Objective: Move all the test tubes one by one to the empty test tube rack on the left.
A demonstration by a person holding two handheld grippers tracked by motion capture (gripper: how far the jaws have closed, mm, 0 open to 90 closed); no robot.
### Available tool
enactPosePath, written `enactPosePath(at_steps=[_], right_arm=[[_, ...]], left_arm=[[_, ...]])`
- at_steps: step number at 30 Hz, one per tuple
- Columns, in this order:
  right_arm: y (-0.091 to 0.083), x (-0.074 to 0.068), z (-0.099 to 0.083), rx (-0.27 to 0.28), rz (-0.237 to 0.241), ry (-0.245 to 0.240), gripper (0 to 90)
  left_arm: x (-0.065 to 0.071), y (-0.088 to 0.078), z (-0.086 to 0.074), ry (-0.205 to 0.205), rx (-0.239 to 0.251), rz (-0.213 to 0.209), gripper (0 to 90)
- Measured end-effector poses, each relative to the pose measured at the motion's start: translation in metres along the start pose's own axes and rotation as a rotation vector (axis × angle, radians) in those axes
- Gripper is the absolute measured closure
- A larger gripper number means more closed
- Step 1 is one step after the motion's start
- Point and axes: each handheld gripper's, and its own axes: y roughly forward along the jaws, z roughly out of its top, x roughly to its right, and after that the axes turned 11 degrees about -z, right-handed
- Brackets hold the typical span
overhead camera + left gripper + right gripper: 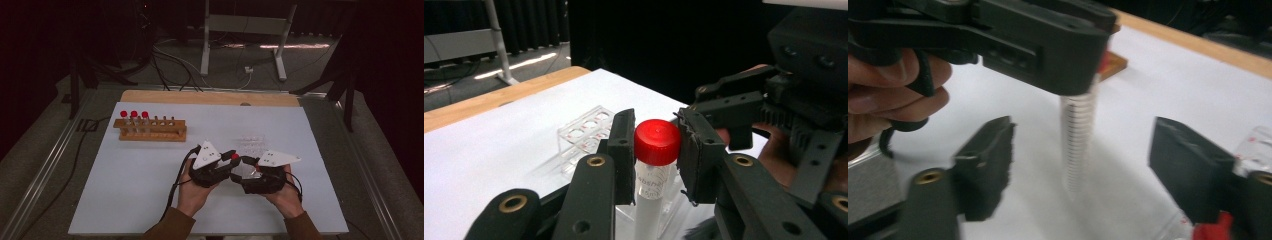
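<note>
A clear tube with a red cap (657,141) stands upright over the white mat, near a clear plastic rack (586,132). My left gripper (657,150) is shut on the cap, one pad pressing on each side of it. In the high view the cap (234,156) shows between the two hands at the mat's centre front. My right gripper (1080,165) is open; the tube's ribbed body (1078,130) hangs between its jaws with a gap on both sides. The left gripper's jaw (1048,45) covers the tube's top in the right gripper view.
A wooden rack (150,129) at the back left of the mat (150,190) holds three red-capped tubes and several uncapped ones. The clear rack (251,142) sits just beyond the grippers. A small red piece (1210,230) lies by my right gripper's right jaw.
</note>
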Motion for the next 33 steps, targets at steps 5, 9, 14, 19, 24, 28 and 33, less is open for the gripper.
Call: enactPosePath(at_steps=[5, 9, 14, 19, 24, 28, 33], right_arm=[[-0.005, 0.004, 0.001, 0.039, -0.038, 0.015, 8.9], [-0.009, 0.010, 0.001, 0.071, -0.062, 0.039, 2.3], [-0.015, 0.016, 0.001, 0.095, -0.084, 0.056, 0.0], [-0.019, 0.022, 0.001, 0.106, -0.114, 0.065, 0.0], [-0.022, 0.026, 0.000, 0.113, -0.134, 0.074, 0.0], [-0.024, 0.030, 0.000, 0.121, -0.148, 0.081, 0.0], [-0.027, 0.034, -0.001, 0.127, -0.161, 0.093, 0.0]], left_arm=[[-0.005, -0.007, 0.001, -0.007, 0.010, 0.021, 71.3], [-0.010, -0.013, 0.002, -0.015, 0.016, 0.038, 71.3], [-0.015, -0.020, 0.003, -0.025, 0.031, 0.057, 71.3], [-0.021, -0.029, 0.005, -0.034, 0.046, 0.077, 71.3], [-0.028, -0.037, 0.006, -0.039, 0.051, 0.103, 71.4], [-0.034, -0.045, 0.008, -0.044, 0.057, 0.128, 71.3], [-0.042, -0.054, 0.009, -0.049, 0.062, 0.158, 71.3]])
